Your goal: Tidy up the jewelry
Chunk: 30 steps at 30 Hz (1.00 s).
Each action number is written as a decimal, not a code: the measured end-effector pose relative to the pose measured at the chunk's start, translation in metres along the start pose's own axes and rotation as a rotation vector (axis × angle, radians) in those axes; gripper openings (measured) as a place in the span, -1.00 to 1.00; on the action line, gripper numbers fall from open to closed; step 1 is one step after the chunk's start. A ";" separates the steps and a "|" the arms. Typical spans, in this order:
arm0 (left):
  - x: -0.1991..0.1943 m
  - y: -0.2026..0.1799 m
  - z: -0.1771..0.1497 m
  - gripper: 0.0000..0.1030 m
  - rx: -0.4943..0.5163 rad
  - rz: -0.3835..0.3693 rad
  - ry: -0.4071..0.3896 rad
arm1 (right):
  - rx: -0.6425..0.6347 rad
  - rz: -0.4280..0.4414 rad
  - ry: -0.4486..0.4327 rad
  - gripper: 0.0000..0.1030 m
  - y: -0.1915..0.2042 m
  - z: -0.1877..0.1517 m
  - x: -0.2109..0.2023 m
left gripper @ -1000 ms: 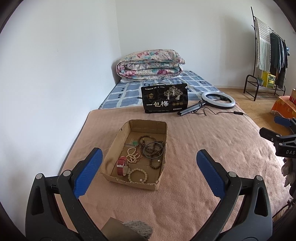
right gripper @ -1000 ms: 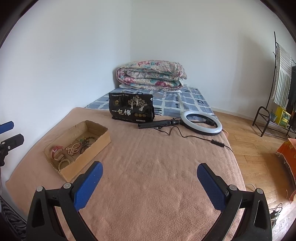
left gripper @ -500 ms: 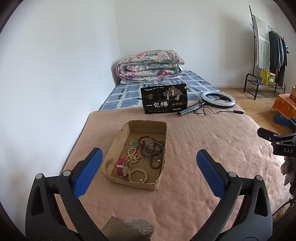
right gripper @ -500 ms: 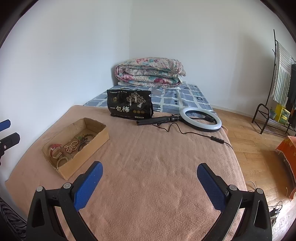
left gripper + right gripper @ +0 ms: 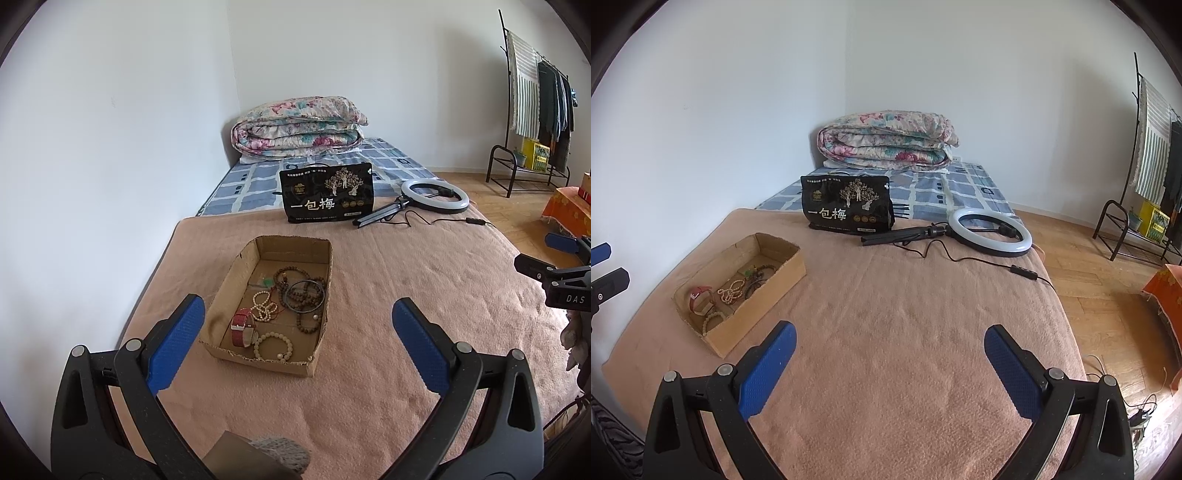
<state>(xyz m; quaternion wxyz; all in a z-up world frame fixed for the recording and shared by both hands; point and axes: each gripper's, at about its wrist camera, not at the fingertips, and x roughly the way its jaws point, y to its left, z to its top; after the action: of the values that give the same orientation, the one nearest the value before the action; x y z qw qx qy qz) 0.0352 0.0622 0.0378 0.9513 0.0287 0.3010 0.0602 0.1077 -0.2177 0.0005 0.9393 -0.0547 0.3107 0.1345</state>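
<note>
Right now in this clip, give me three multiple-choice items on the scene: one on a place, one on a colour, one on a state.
1. Where does the jewelry lie?
A. In the cardboard box
B. On the folded quilt
C. Inside the ring light

2. What colour is the watch strap in the box?
A. Green
B. Red
C. White

3. How do the left gripper and the right gripper stand?
A. Both shut on beads
B. Left shut, right open
C. Both open and empty

Answers:
1 A: bracelets and beads sit on the box floor.
2 B: the strap near the box's front corner is red.
3 C: each wrist view shows the blue pads wide apart with only the blanket between them.
</note>
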 end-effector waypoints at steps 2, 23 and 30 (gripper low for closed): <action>0.000 0.000 0.000 1.00 0.000 0.001 -0.001 | 0.004 0.003 0.002 0.99 0.000 -0.001 0.000; 0.002 0.001 0.000 1.00 -0.001 -0.001 0.001 | 0.008 0.009 0.017 0.99 0.000 -0.004 0.002; 0.002 0.000 -0.003 1.00 0.000 -0.003 0.006 | 0.008 0.011 0.020 0.99 0.000 -0.003 0.004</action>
<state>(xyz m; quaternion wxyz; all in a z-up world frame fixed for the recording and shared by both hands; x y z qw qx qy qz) 0.0355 0.0625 0.0340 0.9505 0.0282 0.3037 0.0589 0.1085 -0.2171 -0.0045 0.9356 -0.0506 0.3211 0.1378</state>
